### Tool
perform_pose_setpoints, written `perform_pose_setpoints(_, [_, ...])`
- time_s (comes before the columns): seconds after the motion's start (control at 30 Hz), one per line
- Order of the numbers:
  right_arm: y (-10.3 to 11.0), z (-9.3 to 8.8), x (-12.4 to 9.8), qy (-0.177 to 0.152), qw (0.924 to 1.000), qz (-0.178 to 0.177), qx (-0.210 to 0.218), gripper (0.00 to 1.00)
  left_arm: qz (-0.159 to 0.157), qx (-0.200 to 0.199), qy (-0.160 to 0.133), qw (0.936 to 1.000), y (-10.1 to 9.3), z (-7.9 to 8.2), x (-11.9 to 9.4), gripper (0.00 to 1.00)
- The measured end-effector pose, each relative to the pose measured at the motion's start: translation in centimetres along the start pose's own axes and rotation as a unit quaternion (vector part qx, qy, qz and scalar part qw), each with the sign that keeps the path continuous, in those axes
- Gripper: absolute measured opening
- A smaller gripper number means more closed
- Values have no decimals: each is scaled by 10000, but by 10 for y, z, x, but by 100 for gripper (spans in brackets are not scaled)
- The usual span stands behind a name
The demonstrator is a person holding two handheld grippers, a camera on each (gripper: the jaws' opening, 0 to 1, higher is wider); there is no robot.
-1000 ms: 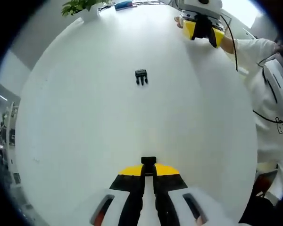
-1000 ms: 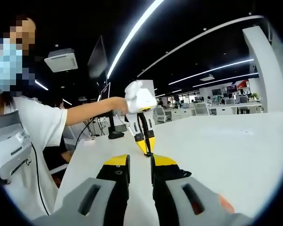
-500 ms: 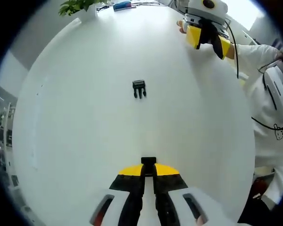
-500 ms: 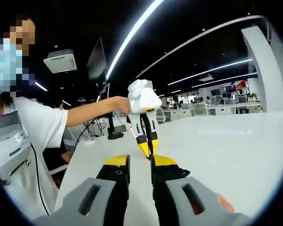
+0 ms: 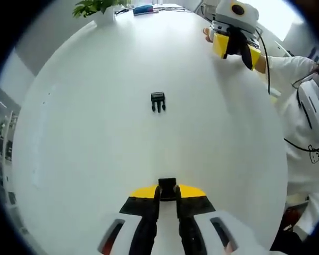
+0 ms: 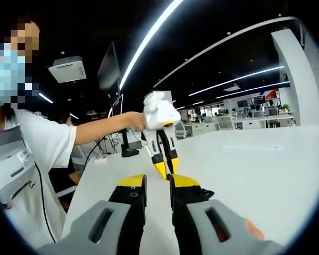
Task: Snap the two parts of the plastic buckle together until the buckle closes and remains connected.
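A black pronged buckle part (image 5: 158,101) lies alone on the white table (image 5: 85,138), well ahead of my left gripper (image 5: 168,192). That gripper is shut on a small black buckle piece (image 5: 167,184) held at its yellow tips. My right gripper (image 5: 235,47) hovers at the table's far right edge, jaws apart. In the right gripper view my right gripper (image 6: 158,187) stands open with nothing between its fingers. Just beyond it, the left gripper (image 6: 164,169) points tip-down at the table (image 6: 266,159).
A potted plant (image 5: 95,7) and a blue item (image 5: 143,8) sit at the table's far edge. The person in a white shirt (image 5: 305,122) stands at the right side, seen at the left (image 6: 26,154) in the right gripper view. Office desks lie behind.
The left gripper's fingers have parted a little around the black piece, and its view shifted slightly. Seen from the right, the left gripper drifted a bit to the left.
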State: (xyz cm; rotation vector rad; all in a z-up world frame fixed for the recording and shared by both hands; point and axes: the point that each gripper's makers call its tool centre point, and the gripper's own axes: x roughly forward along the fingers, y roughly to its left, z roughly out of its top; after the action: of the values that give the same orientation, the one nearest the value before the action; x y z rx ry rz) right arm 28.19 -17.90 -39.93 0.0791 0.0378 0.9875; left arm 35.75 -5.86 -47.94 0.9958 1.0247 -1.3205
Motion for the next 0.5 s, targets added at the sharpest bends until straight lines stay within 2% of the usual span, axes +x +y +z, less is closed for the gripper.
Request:
perform_pose_setpoints(0.1, [0, -1, 0, 14, 10000, -6, 1, 16, 27, -2, -45, 10000, 1, -1, -2, 14])
perform_pose_setpoints(0.3, [2, -2, 1, 56, 10000, 76, 0, 17, 206, -103, -361, 9991, 4, -3, -7, 16])
perform_pose_setpoints(0.4, [4, -3, 2, 68, 9999, 142, -27, 20, 279, -178, -777, 9964, 1, -2, -11, 17])
perform_pose_setpoints(0.5, [5, -4, 6, 144, 9996, 241, -89, 23, 459, -225, -1314, 9900, -2, 0, -17, 19])
